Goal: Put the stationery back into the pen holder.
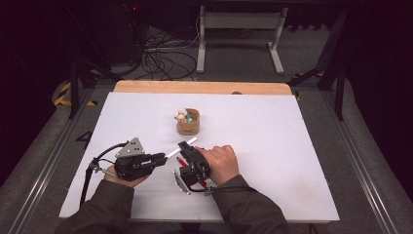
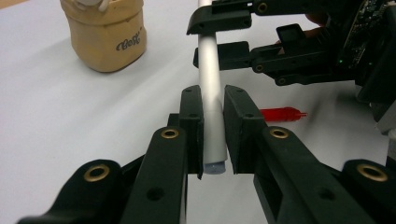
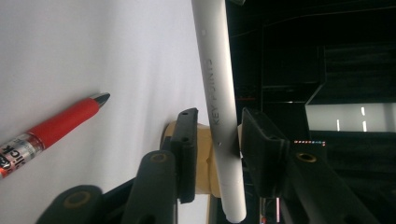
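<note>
White pen (image 2: 210, 93) clamped in left jaws, between parted right jaws; tip cropped.

"key points" on white tube (image 3: 218, 107), "best" on tan cup (image 2: 105, 32)

A white, matte rectangular bench (image 1: 292, 161) takes up the middle of the high view, with a strip of light wooden edge (image 1: 202, 87) along its far side. Just above the centre of that view, a small tan, rounded cup-shaped holder (image 1: 188, 123) stands upright on the white surface, with small pale items inside it. Lower, near the centre, a red pen with a clear barrel end (image 3: 51, 127) lies flat on the bench.
</note>
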Tool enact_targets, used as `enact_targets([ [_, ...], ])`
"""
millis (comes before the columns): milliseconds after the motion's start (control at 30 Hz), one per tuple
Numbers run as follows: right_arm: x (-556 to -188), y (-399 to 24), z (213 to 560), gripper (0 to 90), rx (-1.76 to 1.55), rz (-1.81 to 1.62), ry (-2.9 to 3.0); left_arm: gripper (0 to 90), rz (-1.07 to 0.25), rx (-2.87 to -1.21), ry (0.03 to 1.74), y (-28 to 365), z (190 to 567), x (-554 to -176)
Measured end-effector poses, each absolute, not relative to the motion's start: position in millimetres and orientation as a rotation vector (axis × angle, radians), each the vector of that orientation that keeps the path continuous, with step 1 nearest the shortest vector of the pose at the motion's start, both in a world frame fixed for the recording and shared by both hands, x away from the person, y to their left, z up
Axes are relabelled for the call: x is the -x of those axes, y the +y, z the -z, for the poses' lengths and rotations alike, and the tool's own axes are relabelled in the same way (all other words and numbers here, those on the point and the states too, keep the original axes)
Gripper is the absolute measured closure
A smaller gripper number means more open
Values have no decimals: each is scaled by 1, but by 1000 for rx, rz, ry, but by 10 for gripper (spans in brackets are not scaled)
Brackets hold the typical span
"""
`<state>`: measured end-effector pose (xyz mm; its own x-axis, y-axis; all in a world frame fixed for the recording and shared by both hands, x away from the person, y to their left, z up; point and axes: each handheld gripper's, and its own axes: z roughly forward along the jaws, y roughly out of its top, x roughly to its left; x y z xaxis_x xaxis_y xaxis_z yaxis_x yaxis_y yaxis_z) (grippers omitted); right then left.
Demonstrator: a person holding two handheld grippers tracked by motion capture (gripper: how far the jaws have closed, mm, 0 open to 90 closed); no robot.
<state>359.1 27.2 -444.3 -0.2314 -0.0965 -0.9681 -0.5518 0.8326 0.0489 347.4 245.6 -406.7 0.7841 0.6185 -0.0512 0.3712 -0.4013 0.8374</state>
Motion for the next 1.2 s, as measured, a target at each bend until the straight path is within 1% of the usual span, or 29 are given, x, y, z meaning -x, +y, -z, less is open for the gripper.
enact_targets([
  [67, -358, 29, 446, 753, 512, -449, 1775, 786, -331, -2035, 739, 246, 408, -348],
  [200, -358, 32, 451, 782, 521, -425, 1772, 779, -318, -2020, 738, 248, 409, -349],
  [267, -359, 32, 452, 783, 506, -436, 1775, 771, -317, -1998, 744, 250, 409, -350],
  [300, -359, 32, 451, 783, 502, -436, 1777, 746, -327, -1986, 755, 252, 410, -351],
  [333, -360, 31, 450, 783, 506, -438, 1773, 683, -330, -1974, 766, 253, 410, -351],
  [367, -361, 31, 449, 784, 495, -441, 1778, 657, -343, -1965, 757, 254, 410, -351],
  [433, -362, 30, 448, 784, 475, -454, 1786, 656, -348, -1959, 758, 255, 410, -351],
  [467, -363, 29, 448, 784, 453, -460, 1796, 640, -361, -1958, 751, 256, 410, -350],
  [567, -366, 27, 446, 784, 420, -493, 1812, 553, -388, -1942, 752, 256, 409, -350],
  [700, -369, 24, 442, 785, 368, -527, 1829, 510, -389, -1931, 764, 258, 410, -350],
  [1200, -387, 7, 428, 784, 43, -846, 1918, 428, -435, -1914, 737, 257, 412, -348],
])
